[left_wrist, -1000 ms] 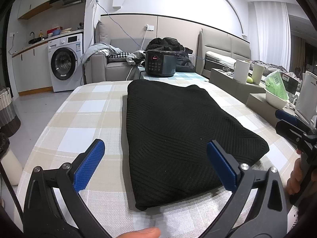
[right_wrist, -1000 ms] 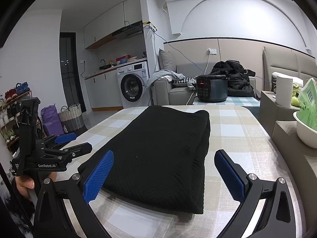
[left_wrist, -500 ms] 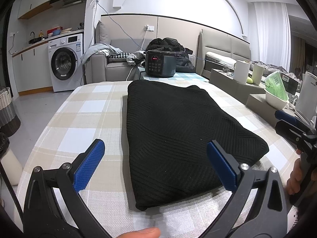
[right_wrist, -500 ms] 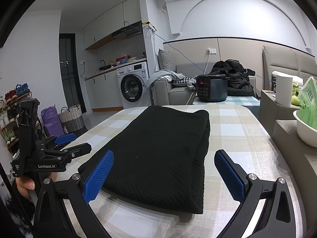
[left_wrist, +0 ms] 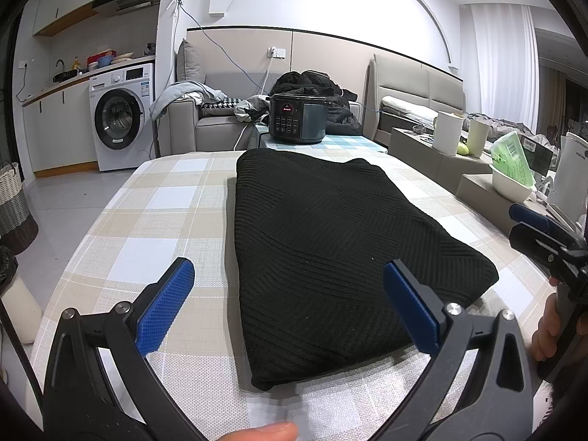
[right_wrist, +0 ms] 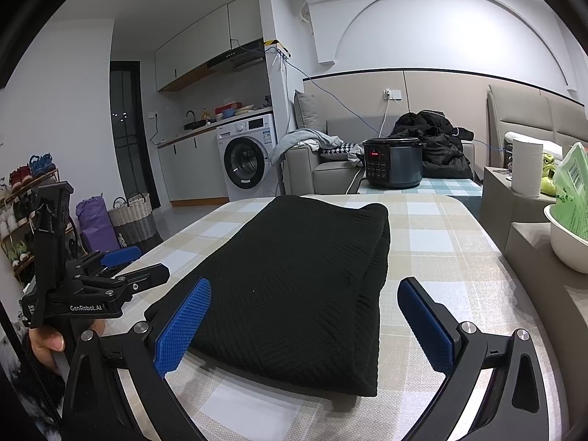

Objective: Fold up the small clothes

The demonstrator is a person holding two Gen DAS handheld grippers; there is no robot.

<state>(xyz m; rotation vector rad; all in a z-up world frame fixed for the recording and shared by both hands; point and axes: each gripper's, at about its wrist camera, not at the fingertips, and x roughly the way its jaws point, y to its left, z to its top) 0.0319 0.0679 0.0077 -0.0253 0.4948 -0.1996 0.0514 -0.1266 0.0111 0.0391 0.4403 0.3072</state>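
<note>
A black knit [left_wrist: 323,250] lies on the checked desk [left_wrist: 154,220], already folded lengthwise into a long thick slab that runs away from the person toward the cooker [left_wrist: 297,117] on the low table beyond. The left claw [left_wrist: 290,308] hangs above the slab's near end, released, its blue pads spread wide and holding nothing; the right claw [right_wrist: 305,323] does the same from the other side, also released and empty, with the doubled edge of the knit showing as stacked layers along its right flank. Each claw appears at the margin of the other's view, just off the near corners. The fabric looks soft, ribbed and fairly heavy for its size, so it should drape and sag rather than hold a line, and the ribbing likely grips the pads well, with little risk of slipping. The layers could slide apart if only the top one is caught. A sound hold would probably be at the two near corners, pinching through all layers at once, then carrying the near end over toward the far end to halve the length.
</note>
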